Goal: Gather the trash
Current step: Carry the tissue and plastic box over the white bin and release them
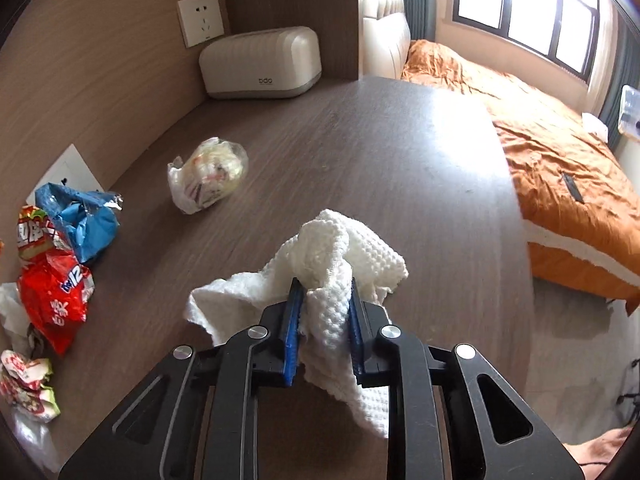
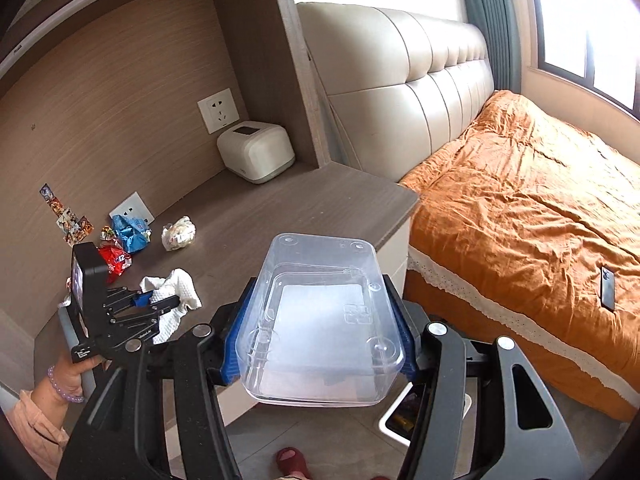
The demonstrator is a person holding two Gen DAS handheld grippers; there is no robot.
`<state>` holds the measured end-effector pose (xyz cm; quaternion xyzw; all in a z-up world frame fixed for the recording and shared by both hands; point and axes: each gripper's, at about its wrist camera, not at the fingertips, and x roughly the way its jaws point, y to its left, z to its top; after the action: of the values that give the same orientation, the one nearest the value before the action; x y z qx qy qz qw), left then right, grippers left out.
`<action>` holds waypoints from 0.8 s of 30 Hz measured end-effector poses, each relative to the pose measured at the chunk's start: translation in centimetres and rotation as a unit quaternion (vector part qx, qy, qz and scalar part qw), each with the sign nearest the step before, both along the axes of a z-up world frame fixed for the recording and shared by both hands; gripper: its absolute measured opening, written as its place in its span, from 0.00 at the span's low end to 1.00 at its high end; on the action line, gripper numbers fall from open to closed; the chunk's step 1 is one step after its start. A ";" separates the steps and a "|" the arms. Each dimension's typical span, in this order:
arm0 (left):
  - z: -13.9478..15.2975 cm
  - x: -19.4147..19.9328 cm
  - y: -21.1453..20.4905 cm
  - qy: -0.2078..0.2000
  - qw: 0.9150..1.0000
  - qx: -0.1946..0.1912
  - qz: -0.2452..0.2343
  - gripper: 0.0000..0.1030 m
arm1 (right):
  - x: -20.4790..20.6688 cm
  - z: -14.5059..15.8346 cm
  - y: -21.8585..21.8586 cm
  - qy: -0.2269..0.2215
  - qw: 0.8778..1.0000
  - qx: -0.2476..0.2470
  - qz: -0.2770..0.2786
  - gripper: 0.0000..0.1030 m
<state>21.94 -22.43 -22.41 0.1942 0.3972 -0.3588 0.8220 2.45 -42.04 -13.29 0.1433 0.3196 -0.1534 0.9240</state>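
My left gripper [image 1: 323, 292] is shut on a crumpled white paper towel [image 1: 320, 264] and holds it just above the wooden desk [image 1: 400, 160]. It also shows in the right wrist view [image 2: 160, 300] with the towel [image 2: 176, 288]. My right gripper [image 2: 320, 292] is shut on a clear plastic bin [image 2: 320, 320], held off the desk's front edge, opening facing me. On the desk lie a clear bag of trash [image 1: 208, 174], a blue wrapper [image 1: 80, 216], a red wrapper [image 1: 56, 300] and more wrappers [image 1: 28, 384] at the left.
A white tissue box [image 1: 260, 62] stands in the desk's back corner under a wall socket [image 1: 200, 20]. An orange-covered bed [image 2: 520, 208] with a phone [image 2: 608, 288] on it lies to the right. A white floor bin [image 2: 404, 412] sits below.
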 end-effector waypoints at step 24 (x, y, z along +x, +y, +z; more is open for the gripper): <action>-14.0 -21.2 -24.1 0.127 0.960 -0.023 -0.249 0.19 | -7.6 -18.1 -13.0 0.103 0.987 0.099 -0.075 0.57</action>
<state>0.70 -46.49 -36.38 0.2209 0.4293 -0.5831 0.6534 -5.18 -55.07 -31.41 0.2413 0.4149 -0.2039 0.8533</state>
